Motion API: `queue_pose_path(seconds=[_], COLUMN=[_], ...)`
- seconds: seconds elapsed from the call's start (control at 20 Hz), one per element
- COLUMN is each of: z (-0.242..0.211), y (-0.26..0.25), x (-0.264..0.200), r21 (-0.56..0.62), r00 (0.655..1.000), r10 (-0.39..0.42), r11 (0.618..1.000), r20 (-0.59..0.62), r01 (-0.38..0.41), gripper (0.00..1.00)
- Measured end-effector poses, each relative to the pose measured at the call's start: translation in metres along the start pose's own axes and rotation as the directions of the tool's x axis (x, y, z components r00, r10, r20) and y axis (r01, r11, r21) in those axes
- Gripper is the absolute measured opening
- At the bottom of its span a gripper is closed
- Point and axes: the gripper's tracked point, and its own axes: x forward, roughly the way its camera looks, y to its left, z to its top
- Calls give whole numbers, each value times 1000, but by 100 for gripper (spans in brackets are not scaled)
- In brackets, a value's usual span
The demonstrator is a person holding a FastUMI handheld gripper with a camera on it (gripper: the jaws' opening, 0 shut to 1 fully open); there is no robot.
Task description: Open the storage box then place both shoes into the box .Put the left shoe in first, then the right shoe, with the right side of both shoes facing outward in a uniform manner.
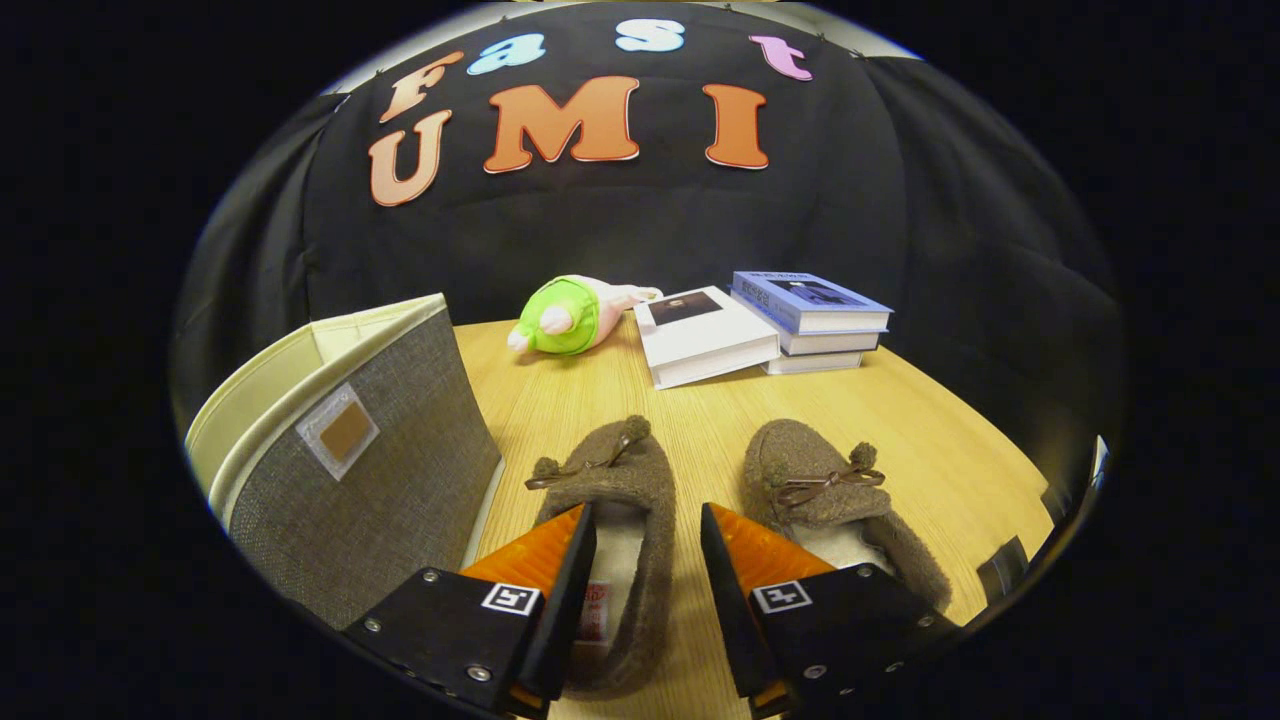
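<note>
Two brown fuzzy slippers with bow ties lie side by side on the wooden table, toes pointing away from me. My gripper is open and low over the left-hand slipper. One finger hangs above its lined opening and the other just outside its right wall, so that wall runs between them with gaps on both sides. The right-hand slipper lies beyond the right finger, untouched. The grey fabric storage box stands just left of the left-hand slipper, its cream lining showing at the top.
At the back of the table lie a green and pink plush toy, a white book and a stack of blue and white books. The table's right edge curves close past the right-hand slipper.
</note>
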Motion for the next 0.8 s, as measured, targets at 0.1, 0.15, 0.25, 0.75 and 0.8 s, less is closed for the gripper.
queue_pose_path(seconds=[0.1, 0.15, 0.25, 0.75, 0.8], z=[-10, -13, -29, -16, -12], y=[-2, -4, -3, 1, 1], x=[6, 11, 21, 13, 11], r21=[22, 37, 73, 213, 220], r00=[999, 998, 990, 992, 993], r10=[-6, -11, -1, -7, -6], r11=[1000, 999, 997, 976, 975], r20=[-43, -68, -140, -126, -117], r01=[6, 13, 12, 34, 32], gripper=[57, 55, 50, 5, 5])
